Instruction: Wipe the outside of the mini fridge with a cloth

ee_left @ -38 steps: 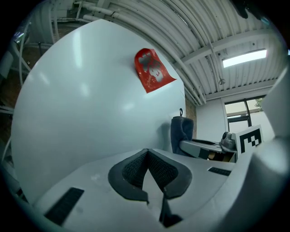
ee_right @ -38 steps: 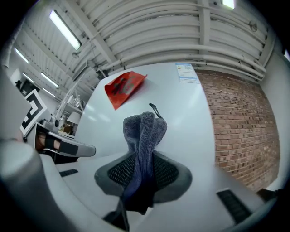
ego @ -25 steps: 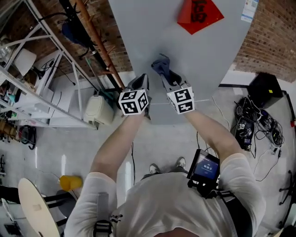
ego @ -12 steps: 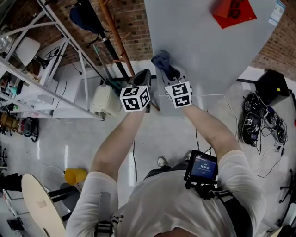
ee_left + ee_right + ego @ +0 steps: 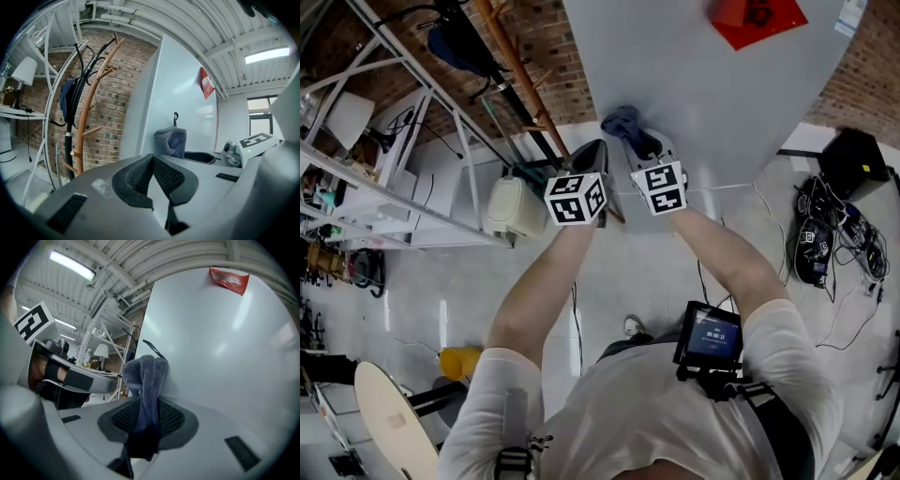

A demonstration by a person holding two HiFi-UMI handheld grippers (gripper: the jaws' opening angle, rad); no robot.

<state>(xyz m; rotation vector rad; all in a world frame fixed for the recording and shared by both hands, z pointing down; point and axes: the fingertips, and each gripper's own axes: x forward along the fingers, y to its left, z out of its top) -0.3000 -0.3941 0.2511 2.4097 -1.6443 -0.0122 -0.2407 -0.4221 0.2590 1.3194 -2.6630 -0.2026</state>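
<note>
The grey fridge [image 5: 694, 84] fills the top of the head view, with a red paper square [image 5: 757, 19] stuck on it. My right gripper [image 5: 630, 142] is shut on a folded blue-grey cloth [image 5: 619, 122], which presses against the fridge's flat side near its left edge. In the right gripper view the cloth [image 5: 147, 376] stands up between the pads and touches the fridge [image 5: 225, 343]. My left gripper [image 5: 592, 157] is shut with nothing in it, just left of the fridge's edge. The left gripper view shows the cloth [image 5: 170, 142] on the fridge [image 5: 183, 108] wall.
A wooden coat stand [image 5: 511, 66] stands left of the fridge against a brick wall [image 5: 572, 47]. White metal shelving [image 5: 403, 159] and a cream appliance [image 5: 514, 208] are further left. A black box [image 5: 853, 155] and tangled cables [image 5: 825, 244] lie on the floor at the right.
Over the second, both grippers and the cloth shifted left across the fridge side to its left edge. The head view also swung.
</note>
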